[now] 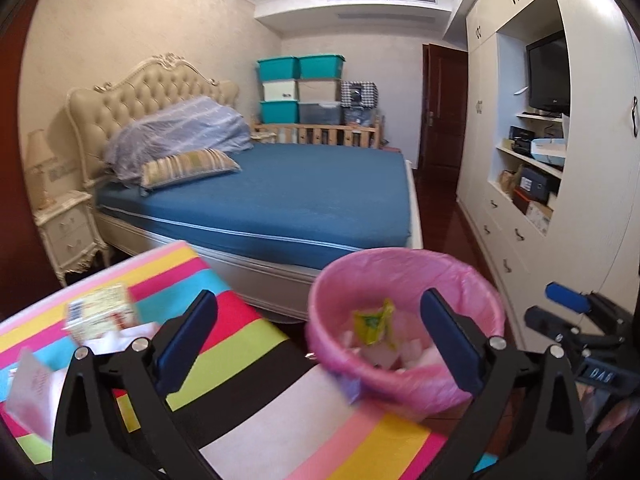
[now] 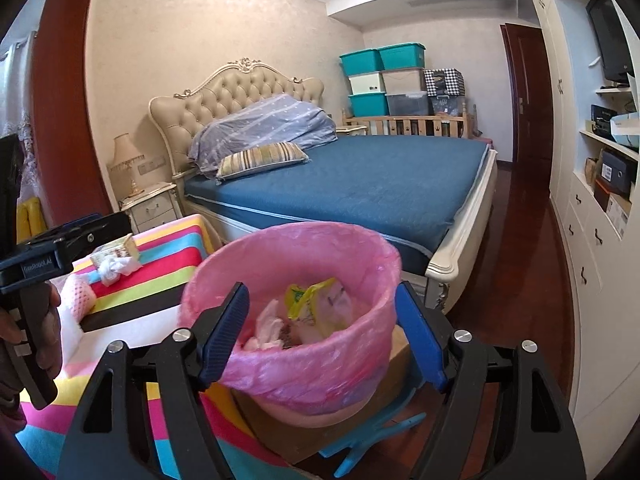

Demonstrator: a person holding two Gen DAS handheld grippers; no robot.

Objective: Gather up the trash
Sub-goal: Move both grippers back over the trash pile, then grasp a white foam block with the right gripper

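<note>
A bin with a pink liner (image 1: 404, 320) (image 2: 292, 304) stands beside a table with a striped cloth (image 1: 240, 344) (image 2: 168, 272). It holds a yellow-green wrapper (image 1: 374, 322) (image 2: 310, 294) and white tissues (image 2: 268, 326). On the cloth lie a small yellow carton (image 1: 102, 310) (image 2: 116, 250), a crumpled tissue (image 2: 116, 266), a pink foam net (image 2: 78, 296) and a pink-white packet (image 1: 30, 396). My left gripper (image 1: 316, 340) is open and empty, over the table edge and the bin. My right gripper (image 2: 320, 336) is open and empty, its fingers either side of the bin.
A bed with a blue mattress (image 1: 288, 188) (image 2: 360, 184) stands behind the bin. A nightstand (image 1: 68, 228) is at its left. White cabinets with shelves (image 1: 528, 168) line the right wall. A cardboard box (image 2: 304, 432) and a blue plastic piece (image 2: 372, 436) lie under the bin.
</note>
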